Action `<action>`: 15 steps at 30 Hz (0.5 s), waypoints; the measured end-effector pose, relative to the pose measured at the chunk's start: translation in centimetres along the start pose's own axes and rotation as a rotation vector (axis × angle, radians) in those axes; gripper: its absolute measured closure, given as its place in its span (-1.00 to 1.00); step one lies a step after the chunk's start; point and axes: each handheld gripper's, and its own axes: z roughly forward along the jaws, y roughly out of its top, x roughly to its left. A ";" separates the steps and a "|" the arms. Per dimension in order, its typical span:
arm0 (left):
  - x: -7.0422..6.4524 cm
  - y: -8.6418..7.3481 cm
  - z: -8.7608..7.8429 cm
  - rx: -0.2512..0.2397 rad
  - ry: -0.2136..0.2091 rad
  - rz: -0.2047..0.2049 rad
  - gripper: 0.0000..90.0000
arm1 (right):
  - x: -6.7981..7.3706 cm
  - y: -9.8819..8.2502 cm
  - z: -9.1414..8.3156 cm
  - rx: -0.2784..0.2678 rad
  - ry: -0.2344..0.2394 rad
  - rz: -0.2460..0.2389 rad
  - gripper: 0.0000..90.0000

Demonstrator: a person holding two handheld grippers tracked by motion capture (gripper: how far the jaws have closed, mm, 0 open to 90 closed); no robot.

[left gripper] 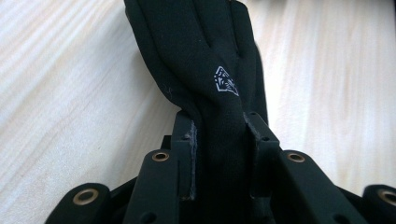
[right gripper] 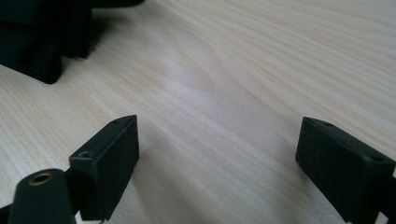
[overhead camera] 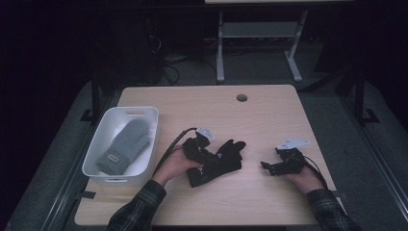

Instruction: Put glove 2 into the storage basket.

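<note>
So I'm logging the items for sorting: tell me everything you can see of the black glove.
The black glove is a soft, matte knit-looking fabric with separate fingers and a small white diamond-shaped logo on its back. It lies on the light wooden table, right of the white bin, fingers pointing away from the person. The left gripper is shut on it, bunching the cloth between both pads.

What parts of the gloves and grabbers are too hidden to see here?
- Black fabric glove: left gripper view, cuff hidden between the clamping jaws; fingertips cut off by the top edge.
- Grey knitted mitten in the white plastic bin: high view, label too small to read.
- Left gripper: high view, black against the glove.
</note>
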 end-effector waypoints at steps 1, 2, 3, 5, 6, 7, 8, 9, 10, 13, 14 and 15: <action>-0.2 0.2 -0.3 -0.005 0.012 0.003 0.53 | 0.0 0.0 0.0 0.000 0.000 0.000 -0.71; -0.4 0.3 -0.7 -0.008 0.017 0.001 0.53 | 0.0 0.0 0.0 0.000 0.000 0.000 -0.71; -0.5 0.5 -1.2 -0.012 0.017 -0.004 0.53 | 0.0 0.0 0.0 0.000 0.000 0.001 -0.71; -0.8 0.8 -2.2 -0.012 0.024 -0.006 0.53 | 0.0 0.0 0.0 0.000 0.000 0.001 -0.71; -1.0 1.0 -2.8 -0.018 0.032 -0.010 0.53 | 0.0 0.0 0.0 0.000 0.000 0.001 -0.71; -1.1 1.2 -3.4 -0.022 0.040 -0.009 0.53 | 0.0 0.0 0.0 0.000 0.000 0.001 -0.71; -1.2 1.4 -4.0 -0.025 0.044 -0.008 0.53 | 0.0 0.0 0.0 0.000 0.000 0.002 -0.71; -1.2 1.5 -4.6 -0.028 0.048 -0.011 0.53 | 0.0 0.0 0.0 0.000 0.000 0.001 -0.71; -1.3 1.6 -5.2 -0.033 0.054 -0.010 0.53 | 0.0 0.0 0.0 0.000 0.000 0.001 -0.71; -1.2 1.9 -6.9 -0.044 0.061 -0.016 0.53 | 0.0 0.0 0.0 0.001 0.001 0.000 -0.71; -1.2 1.9 -7.5 -0.046 0.069 -0.015 0.53 | 0.0 0.0 0.0 0.002 0.001 0.000 -0.71; -1.2 1.9 -8.1 -0.049 0.074 -0.016 0.53 | 0.0 0.0 0.0 0.002 0.000 -0.001 -0.71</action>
